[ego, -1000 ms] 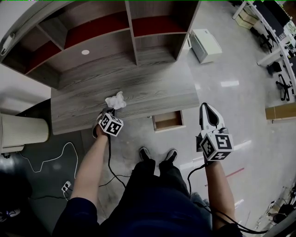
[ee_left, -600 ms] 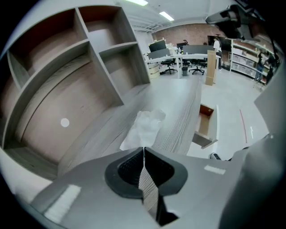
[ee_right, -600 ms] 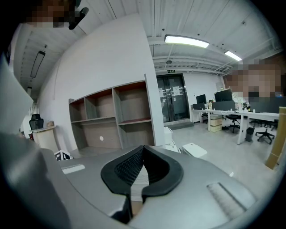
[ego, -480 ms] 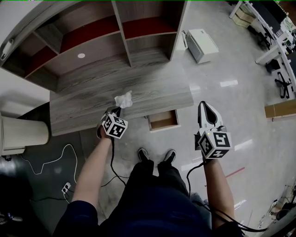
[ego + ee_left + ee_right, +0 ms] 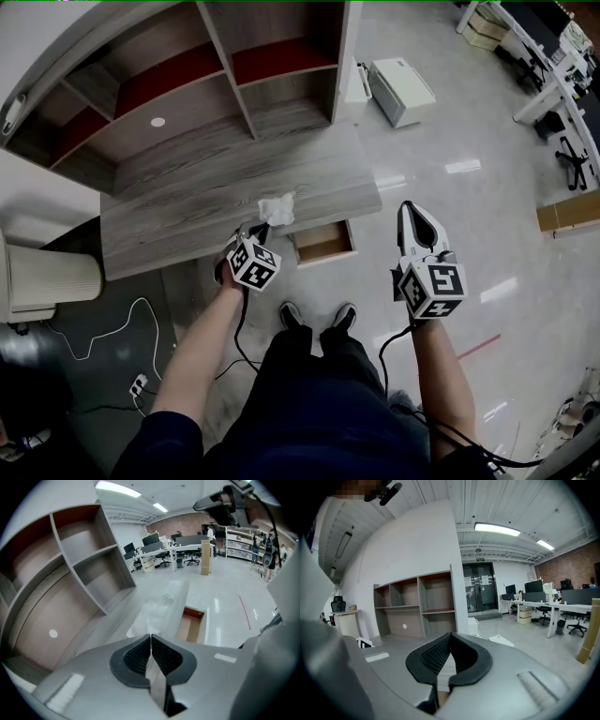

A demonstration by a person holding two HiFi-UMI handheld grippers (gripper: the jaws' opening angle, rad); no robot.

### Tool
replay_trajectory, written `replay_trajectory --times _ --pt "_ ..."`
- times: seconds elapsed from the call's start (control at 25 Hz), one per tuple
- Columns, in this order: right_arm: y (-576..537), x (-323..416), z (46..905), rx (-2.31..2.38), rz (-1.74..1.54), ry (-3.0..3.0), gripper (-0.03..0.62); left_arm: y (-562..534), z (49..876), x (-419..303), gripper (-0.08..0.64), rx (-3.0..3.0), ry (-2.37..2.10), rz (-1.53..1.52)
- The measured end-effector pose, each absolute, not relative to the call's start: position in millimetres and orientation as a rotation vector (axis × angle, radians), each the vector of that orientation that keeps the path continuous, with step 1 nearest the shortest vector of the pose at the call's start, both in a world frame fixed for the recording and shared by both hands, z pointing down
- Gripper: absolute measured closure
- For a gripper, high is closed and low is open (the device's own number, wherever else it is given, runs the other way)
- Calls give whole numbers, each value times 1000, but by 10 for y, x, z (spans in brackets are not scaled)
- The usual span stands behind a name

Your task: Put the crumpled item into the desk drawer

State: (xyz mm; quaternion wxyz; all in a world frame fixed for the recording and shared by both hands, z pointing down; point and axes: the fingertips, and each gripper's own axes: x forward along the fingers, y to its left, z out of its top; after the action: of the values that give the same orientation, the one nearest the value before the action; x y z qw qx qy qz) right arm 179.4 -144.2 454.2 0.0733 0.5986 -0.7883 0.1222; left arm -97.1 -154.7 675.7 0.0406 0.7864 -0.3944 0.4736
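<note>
The crumpled white item (image 5: 277,209) hangs over the front edge of the grey wooden desk (image 5: 178,206), pinched at its near end by my left gripper (image 5: 261,226), which is shut on it. In the left gripper view the crumpled item (image 5: 157,612) juts past the closed tips of the left gripper (image 5: 151,637). Just right of it the small desk drawer (image 5: 323,244) stands pulled out, its brown inside showing bare; the drawer (image 5: 191,623) lies right of the item in the left gripper view too. My right gripper (image 5: 410,210) is shut on nothing over the floor; the right gripper (image 5: 450,635) shows closed jaws.
An open shelf unit (image 5: 234,70) stands at the desk's back. A white box (image 5: 401,89) lies on the floor beyond the desk's right end. A pale cylinder (image 5: 52,279) stands at left, with cables (image 5: 131,323) on the floor. The person's shoes (image 5: 319,314) are below the drawer.
My left gripper has carried the crumpled item rightward along the desk's front edge, closer to the open drawer. The right gripper has held about the same spot.
</note>
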Motion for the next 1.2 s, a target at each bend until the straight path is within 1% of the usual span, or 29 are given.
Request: replay_trajectory --times 0.4,0.88,1.2 --pt "-1289 2161 4501 1888 387 -2332 586 -1376 6775 -383 548 2501 -1086 1449" --pt "-986 2659 4520 2012 407 -2232 586 -1124 6791 498 548 2642 -875 1428" --pt "-803 2837 4644 2048 442 -2173 586 -915 6980 713 548 2657 -761 1463"
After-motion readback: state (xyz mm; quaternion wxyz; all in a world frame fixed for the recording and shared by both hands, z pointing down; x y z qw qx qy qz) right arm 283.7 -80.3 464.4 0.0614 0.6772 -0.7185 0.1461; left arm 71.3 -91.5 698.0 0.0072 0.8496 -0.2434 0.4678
